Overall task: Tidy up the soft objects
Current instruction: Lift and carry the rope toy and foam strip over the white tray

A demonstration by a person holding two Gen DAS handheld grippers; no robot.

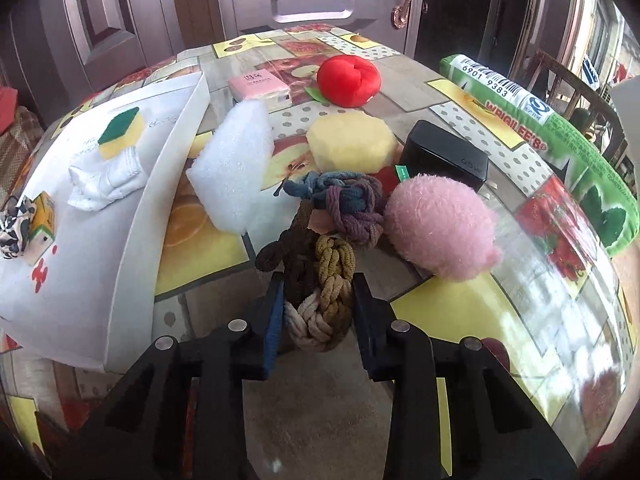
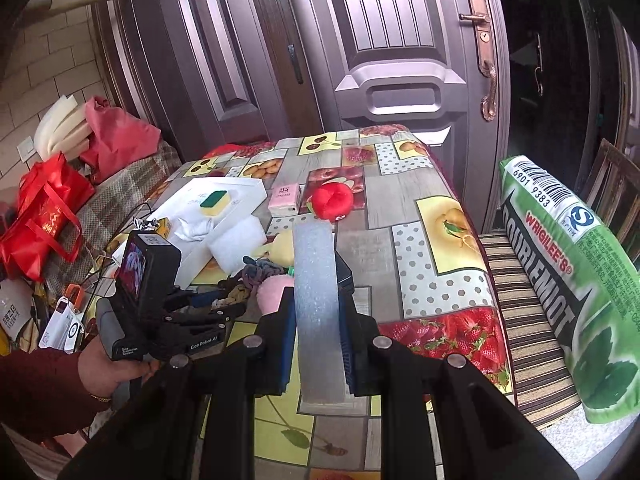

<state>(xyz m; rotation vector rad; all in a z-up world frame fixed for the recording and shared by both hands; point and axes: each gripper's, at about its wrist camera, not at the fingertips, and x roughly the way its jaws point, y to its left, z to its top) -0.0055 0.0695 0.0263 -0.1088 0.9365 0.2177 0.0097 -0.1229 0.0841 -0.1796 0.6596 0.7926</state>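
Gripping now: left gripper (image 1: pixel 318 300) has its jaws closed on the near end of the braided rope (image 1: pixel 320 280), pads pressing both flanks; right gripper (image 2: pixel 318 320) is clamped on a grey foam strip (image 2: pixel 316 304) that stands up between its jaws
Rope position: near end is in the jaws, the rest trails away over the tablecloth (image 1: pixel 460 312) towards a knotted bundle of cords (image 1: pixel 344 204), with the pink plush (image 1: pixel 440 224) just beside it
Rope handling: looks soft, light and limp, so the free length will likely sag and drag; I judge the thick woven middle a surer hold than a loose loop
Foam handling: appears airy, squashy and bendable; held low, its tall upper part may wobble
Likely destination: white tray (image 1: pixel 132 240) at the left, already holding a sponge (image 1: pixel 122 132) and folded white cloth (image 1: pixel 106 184)
Surface: glossy fruit-print covering, probably slick
Room: panelled doors behind, a green cushion (image 2: pixel 572 280) on a striped seat, red bags (image 2: pixel 44 216) at the left
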